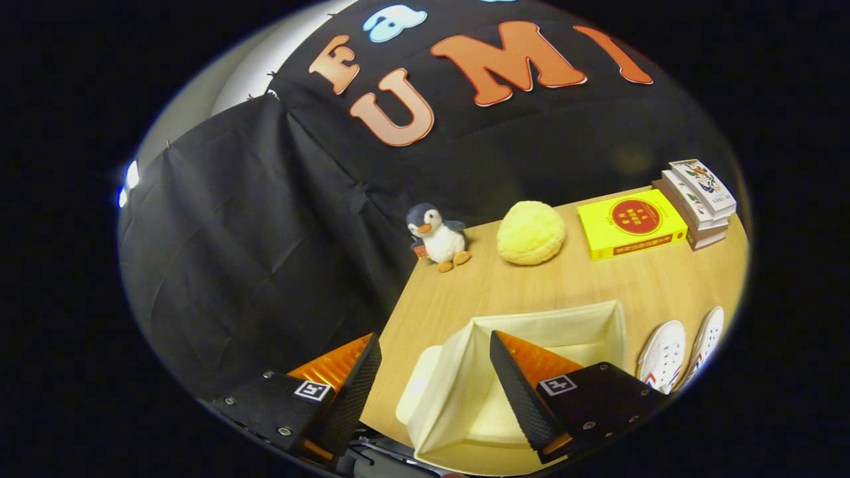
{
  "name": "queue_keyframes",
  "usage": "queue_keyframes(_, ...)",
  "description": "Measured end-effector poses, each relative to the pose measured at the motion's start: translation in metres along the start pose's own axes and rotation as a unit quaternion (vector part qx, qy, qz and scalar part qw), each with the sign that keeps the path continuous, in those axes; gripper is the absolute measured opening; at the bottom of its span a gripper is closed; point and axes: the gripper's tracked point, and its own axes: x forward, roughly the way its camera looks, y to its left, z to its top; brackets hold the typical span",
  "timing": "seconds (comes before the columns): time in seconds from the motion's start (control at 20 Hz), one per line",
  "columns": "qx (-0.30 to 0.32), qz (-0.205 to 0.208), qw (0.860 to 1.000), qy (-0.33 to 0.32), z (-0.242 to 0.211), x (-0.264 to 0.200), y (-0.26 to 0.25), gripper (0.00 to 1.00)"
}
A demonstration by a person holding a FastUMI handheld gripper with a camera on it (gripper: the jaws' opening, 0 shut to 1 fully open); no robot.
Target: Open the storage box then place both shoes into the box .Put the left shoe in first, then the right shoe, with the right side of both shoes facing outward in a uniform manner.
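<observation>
Gripper (435, 385): fingers spread wide, holding nothing; they hang above the near corner of the table.
Between the fingers: the near-left corner of the storage box (531, 392) and what looks like its pale lid (417, 388) lying flat against that side.
Right finger (521, 392): sits over the box's open mouth; whether it touches the fabric I cannot tell.
Left finger (352, 388): out past the table's edge, in front of the black cloth wall (252, 252).
Box: cream fabric, open at the top, with nothing in the part of its inside that I can see.
Shoes (680, 355): a white pair, side by side on the table just to the right of the box, soles down.
Table (505, 292): light wood.
Beyond the box: a small toy penguin (438, 236) at the far left corner, a fluffy yellow ball (531, 232) beside it, then a yellow book (631, 224).
Far right: a short stack of books (700, 199) touching the yellow one.
</observation>
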Motion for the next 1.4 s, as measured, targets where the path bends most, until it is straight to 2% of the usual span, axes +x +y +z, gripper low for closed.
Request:
queue_keyframes(0.3,-0.012,-0.081,0.996,-0.044,0.013,-0.050,-0.092,0.98)
queue_keyframes(0.6,-0.003,-0.164,0.985,-0.061,0.004,-0.098,-0.185,0.98)
queue_keyframes(0.9,-0.031,-0.245,0.969,-0.016,-0.044,-0.117,-0.264,0.98)
queue_keyframes(1.05,-0.055,-0.258,0.964,0.024,-0.067,-0.117,-0.286,0.98)
queue_keyframes(1.2,-0.057,-0.251,0.964,0.067,-0.086,-0.113,-0.299,0.95)
queue_keyframes(1.4,-0.060,-0.245,0.958,0.135,-0.114,-0.100,-0.314,0.84)
